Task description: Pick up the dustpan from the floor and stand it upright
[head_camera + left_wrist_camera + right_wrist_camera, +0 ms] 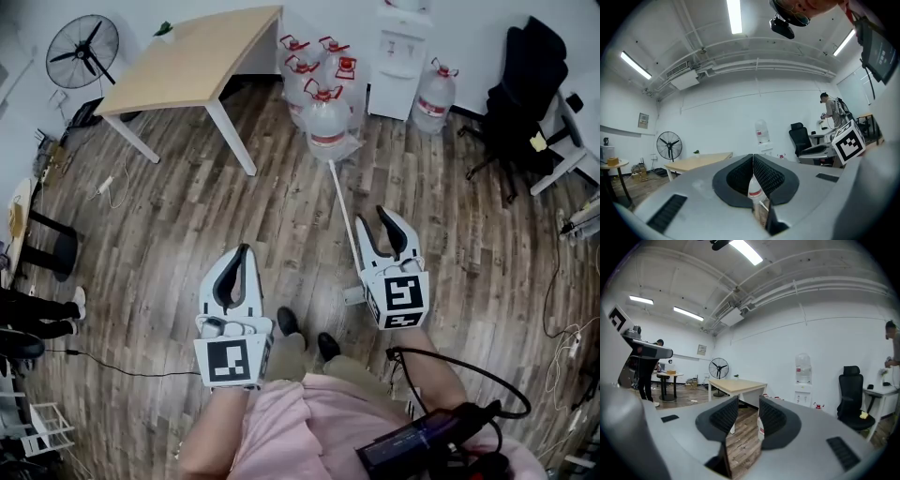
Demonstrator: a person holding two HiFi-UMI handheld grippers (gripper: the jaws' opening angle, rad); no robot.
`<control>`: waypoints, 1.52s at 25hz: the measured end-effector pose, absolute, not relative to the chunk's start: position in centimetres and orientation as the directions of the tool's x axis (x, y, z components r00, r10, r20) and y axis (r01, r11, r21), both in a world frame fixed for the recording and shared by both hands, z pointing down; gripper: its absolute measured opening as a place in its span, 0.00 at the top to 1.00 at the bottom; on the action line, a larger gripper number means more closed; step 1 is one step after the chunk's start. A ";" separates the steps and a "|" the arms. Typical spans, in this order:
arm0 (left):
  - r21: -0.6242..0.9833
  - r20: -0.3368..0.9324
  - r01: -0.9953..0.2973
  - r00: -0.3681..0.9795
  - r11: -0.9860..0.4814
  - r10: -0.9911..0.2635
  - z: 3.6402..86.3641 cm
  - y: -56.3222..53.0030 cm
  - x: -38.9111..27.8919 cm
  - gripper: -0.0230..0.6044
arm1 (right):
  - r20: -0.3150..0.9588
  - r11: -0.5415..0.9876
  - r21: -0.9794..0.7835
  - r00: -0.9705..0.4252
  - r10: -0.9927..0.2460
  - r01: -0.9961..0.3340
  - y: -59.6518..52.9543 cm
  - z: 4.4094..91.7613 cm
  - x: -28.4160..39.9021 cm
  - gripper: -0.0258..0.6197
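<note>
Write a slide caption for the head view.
Left claw shut, right claw open, both above the wood floor; dustpan lies ahead by water bottles.

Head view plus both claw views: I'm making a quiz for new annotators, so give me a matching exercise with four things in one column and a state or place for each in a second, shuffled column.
Things
1. left claw
2. right claw
3. long white handle
4. black office chair

States or places
A. lying on the wooden floor
B. jaws apart, nothing between them
C. upper right of the head view
D. jaws closed together

Pairs: 1-D, 2-B, 3-A, 4-C
</note>
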State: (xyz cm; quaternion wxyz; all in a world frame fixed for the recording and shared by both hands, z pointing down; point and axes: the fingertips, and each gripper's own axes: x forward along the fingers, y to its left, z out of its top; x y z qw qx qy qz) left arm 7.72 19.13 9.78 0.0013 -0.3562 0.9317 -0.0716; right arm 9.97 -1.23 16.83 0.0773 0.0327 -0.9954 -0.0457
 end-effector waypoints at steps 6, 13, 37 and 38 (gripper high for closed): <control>-0.103 0.036 -0.674 -0.738 0.732 -0.674 11.2 19.1 0.7 0.94 | 0.203 0.991 0.113 -0.975 -0.094 -0.072 -1.6 18.7 3.6 0.75; -0.054 0.052 -0.688 -0.726 0.724 -0.686 14.3 19.7 -11.9 0.94 | 0.268 0.986 0.125 -0.953 -0.142 -0.112 -1.9 21.5 -7.2 0.75; -0.021 0.086 -0.816 -0.577 0.578 -0.812 16.2 14.1 -34.3 0.94 | 0.294 0.945 0.173 -0.901 -0.318 -0.277 -7.8 22.1 -26.6 0.75; -0.016 0.090 -0.817 -0.576 0.577 -0.813 16.5 13.6 -34.9 0.94 | 0.299 0.946 0.172 -0.900 -0.316 -0.275 -8.3 22.6 -27.1 0.75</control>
